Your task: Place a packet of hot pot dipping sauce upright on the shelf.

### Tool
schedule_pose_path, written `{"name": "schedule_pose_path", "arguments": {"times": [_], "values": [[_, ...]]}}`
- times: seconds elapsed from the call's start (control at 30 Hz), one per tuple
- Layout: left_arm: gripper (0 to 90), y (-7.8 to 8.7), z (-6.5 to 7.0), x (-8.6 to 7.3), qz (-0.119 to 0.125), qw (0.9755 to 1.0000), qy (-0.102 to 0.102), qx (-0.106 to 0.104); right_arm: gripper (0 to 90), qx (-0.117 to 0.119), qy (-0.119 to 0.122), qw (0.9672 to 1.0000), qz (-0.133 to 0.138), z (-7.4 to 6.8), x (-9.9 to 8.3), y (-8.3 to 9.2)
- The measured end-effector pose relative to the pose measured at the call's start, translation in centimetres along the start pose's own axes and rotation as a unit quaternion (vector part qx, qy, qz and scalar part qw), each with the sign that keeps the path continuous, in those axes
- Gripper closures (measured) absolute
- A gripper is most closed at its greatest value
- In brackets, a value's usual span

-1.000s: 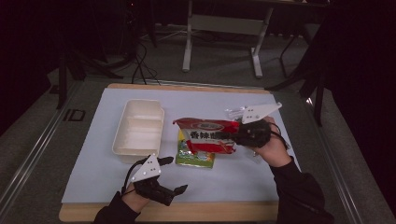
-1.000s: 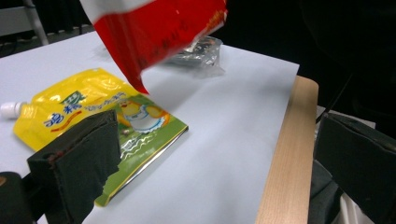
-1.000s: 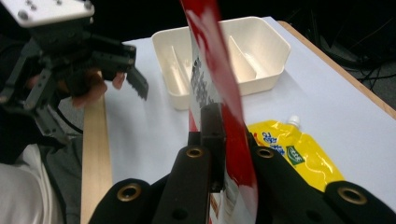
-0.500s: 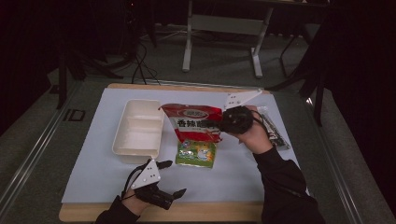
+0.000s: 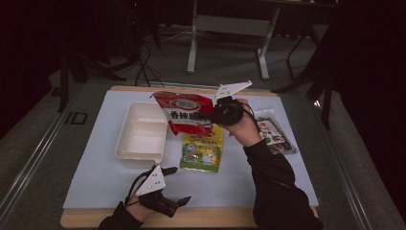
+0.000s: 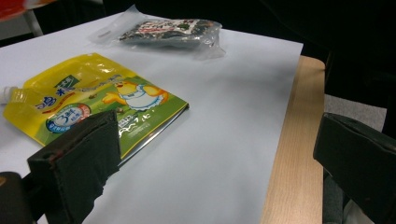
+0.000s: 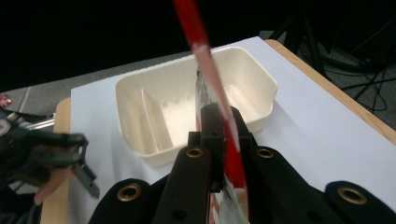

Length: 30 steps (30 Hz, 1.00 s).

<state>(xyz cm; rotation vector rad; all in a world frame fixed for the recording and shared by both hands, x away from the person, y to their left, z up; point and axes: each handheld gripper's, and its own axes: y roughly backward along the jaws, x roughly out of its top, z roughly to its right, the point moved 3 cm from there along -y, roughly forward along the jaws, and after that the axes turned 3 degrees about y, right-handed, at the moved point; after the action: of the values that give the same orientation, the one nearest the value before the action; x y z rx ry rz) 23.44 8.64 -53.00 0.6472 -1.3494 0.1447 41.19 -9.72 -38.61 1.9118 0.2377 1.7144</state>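
A red-and-white plastic snack bag (image 5: 186, 113) hangs in the air, pinched at its right edge by the right gripper (image 5: 225, 112); in the right gripper view the jaws press together on the bag's thin red edge (image 7: 219, 116). The bag sits raised above the table, over the right rim of a cream plastic divided tray (image 5: 141, 134) and the top of a yellow-and-green spouted pouch (image 5: 203, 149). The pouch lies flat on the white paper sheet (image 5: 100, 177), just beside the tray. Right of the lifted bag, a clear packet of dark contents (image 5: 273, 132) lies flat on the sheet near its right edge. The left gripper (image 5: 172, 187) rests low at the near edge of the wooden table (image 5: 191, 218), its jaws spread wide apart and holding nothing, aimed toward the pouch (image 6: 93, 105).
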Motion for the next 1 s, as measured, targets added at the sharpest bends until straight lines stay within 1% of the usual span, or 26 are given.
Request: {"name": "schedule_pose_path", "arguments": {"times": [0.17, 0.27, 0.37, 0.53, 0.63, 0.67, 0.73, 0.77, 0.8, 0.83, 0.9, 0.93, 0.97, 1.0], "values": [[1.9, 0.1, 0.1, -0.1, -0.001, 1.0000, -0.002, -0.001, 90.0, 0.002, -0.008, 0.9999, 0.006, 0.7, 0.9, -1.6], [1.9, 0.1, 0.1, -0.1, -0.004, 1.0000, -0.006, -0.002, 90.0, 0.001, -0.013, 0.9999, 0.004, 1.0, 1.3, -2.7], [1.9, 0.2, 0.2, -0.3, -0.007, 0.9999, -0.011, -0.002, 90.0, 0.004, -0.019, 0.9998, 0.009, 1.3, 1.7, -3.6], [1.9, 0.1, 0.4, -0.5, -0.008, 0.9999, -0.012, -0.007, 90.0, -0.001, -0.029, 0.9994, 0.020, 1.8, 2.0, -4.9], [1.9, 0.1, 0.4, -0.5, -0.009, 0.9999, -0.011, -0.007, 90.0, 0.002, -0.031, 0.9993, 0.021, 1.9, 2.1, -5.2], [1.9, 0.1, 0.4, -0.5, -0.010, 0.9999, -0.010, -0.007, 90.0, 0.003, -0.037, 0.9990, 0.025, 2.2, 2.3, -5.9], [1.9, 0.2, 0.4, -0.6, -0.010, 0.9999, -0.010, -0.007, 90.0, 0.001, -0.037, 0.9990, 0.025, 2.4, 2.5, -6.5], [1.9, 0.2, 0.4, -0.6, -0.011, 0.9999, -0.010, -0.007, 90.0, 0.000, -0.038, 0.9990, 0.024, 2.5, 2.6, -7.1], [1.9, 0.2, 0.4, -0.6, -0.012, 0.9999, -0.009, -0.007, 90.0, 0.000, -0.038, 0.9990, 0.024, 2.5, 2.6, -7.1], [1.9, 0.2, 0.4, -0.7, -0.012, 0.9999, -0.009, -0.006, 90.0, -0.001, -0.040, 0.9989, 0.025, 2.6, 2.7, -7.8], [1.9, 0.2, 0.5, -0.8, -0.014, 0.9999, -0.008, -0.007, 90.0, 0.001, -0.043, 0.9987, 0.027, 2.7, 2.8, -8.1], [1.9, 0.3, 0.5, -0.9, -0.015, 0.9998, -0.008, -0.007, 90.0, 0.002, -0.045, 0.9985, 0.030, 2.9, 2.9, -8.8], [1.9, 0.3, 0.5, -0.9, -0.015, 0.9998, -0.008, -0.007, 90.0, 0.002, -0.045, 0.9985, 0.030, 2.9, 2.9, -8.8], [1.9, 0.2, 0.6, -0.9, -0.015, 0.9998, -0.008, -0.008, 90.0, 0.004, -0.050, 0.9982, 0.034, 3.0, 3.0, -9.6]]}}
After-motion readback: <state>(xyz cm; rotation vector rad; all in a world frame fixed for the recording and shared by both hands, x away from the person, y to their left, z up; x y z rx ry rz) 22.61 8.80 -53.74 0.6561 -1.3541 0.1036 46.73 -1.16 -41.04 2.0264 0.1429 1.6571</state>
